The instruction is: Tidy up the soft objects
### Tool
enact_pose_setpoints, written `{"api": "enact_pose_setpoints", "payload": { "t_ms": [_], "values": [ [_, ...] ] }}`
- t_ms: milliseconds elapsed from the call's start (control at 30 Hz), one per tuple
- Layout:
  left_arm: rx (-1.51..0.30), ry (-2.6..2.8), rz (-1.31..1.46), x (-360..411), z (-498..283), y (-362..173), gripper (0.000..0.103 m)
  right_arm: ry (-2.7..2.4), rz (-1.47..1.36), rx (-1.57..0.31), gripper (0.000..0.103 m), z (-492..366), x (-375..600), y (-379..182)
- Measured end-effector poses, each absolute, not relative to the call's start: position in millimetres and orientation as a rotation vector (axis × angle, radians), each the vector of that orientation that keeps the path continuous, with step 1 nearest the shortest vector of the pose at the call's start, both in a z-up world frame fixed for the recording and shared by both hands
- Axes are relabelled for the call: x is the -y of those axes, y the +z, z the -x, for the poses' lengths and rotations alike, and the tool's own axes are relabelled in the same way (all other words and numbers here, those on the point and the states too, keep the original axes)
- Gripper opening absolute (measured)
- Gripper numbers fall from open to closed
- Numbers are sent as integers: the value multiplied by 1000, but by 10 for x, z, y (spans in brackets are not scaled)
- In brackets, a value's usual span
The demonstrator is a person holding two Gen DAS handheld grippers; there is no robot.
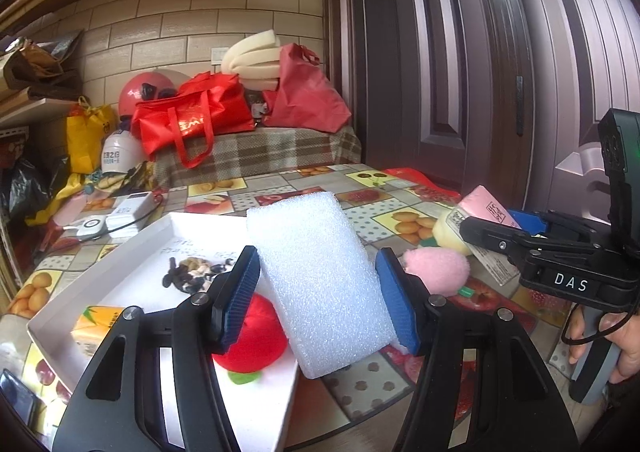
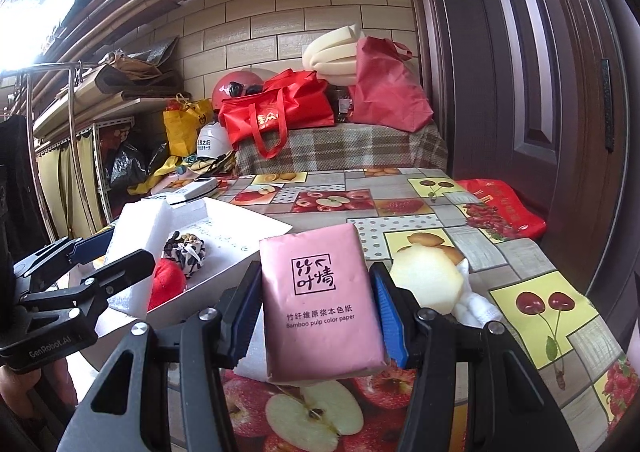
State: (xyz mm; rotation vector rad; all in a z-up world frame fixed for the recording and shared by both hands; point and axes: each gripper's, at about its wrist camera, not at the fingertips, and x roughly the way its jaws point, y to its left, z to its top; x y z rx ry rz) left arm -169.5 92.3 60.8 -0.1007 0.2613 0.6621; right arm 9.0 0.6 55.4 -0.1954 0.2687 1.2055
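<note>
**Operator:** Between my left gripper's (image 1: 318, 284) blue pads sits the white foam block (image 1: 320, 284). Both pads press its long sides, so I'm pinching it. Its long axis runs away from me, tilted a little left at the top, and its near end hangs over the white tray's (image 1: 132, 252) right-hand corner.

**Observer:** And your other hand?

**Operator:** My right gripper (image 2: 316, 308) is clamped on the pink tissue pack (image 2: 320, 300), which stands upright with its print facing the camera. It is held above the fruit-patterned tablecloth (image 2: 552, 316), off the tray's right edge.

**Observer:** Which one is nearer the tray?

**Operator:** Left, I'd say. The foam already overlaps the tray's corner. The pack must travel leftward to reach it.

**Observer:** What's already in there?

**Operator:** A red plush fruit (image 1: 256, 336) just under my left pad, a black-and-white pouch (image 1: 196, 272) toward the middle, and an orange-yellow packet (image 1: 96, 328) at the near left edge.

**Observer:** Anything in the way?

**Operator:** The red plush sits where the foam would drop, so I'd judge it needs setting down further in. Outside the tray, a pink plush (image 1: 438, 270) and a pale yellow plush (image 2: 426, 272) wait on the cloth between the two grippers.
</note>
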Motion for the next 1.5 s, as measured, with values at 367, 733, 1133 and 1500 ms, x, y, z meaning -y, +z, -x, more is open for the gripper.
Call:
{"api": "enact_pose_setpoints", "payload": {
  "t_ms": [367, 733, 1133, 1500],
  "values": [
    [-263, 718, 114, -1057, 1882, 582, 60, 1252, 216, -267, 53, 49, -141, 540],
    [-261, 821, 159, -1401, 2218, 545, 60, 1338, 263, -266, 53, 327, -372, 497],
    [-263, 908, 201, -1714, 2509, 491, 60, 1445, 339, -233, 53, 696, -643, 423],
    [-253, 954, 290, -1948, 2649, 462, 61, 1665, 504, -304, 54, 1220, -1158, 255]
  ]
}}
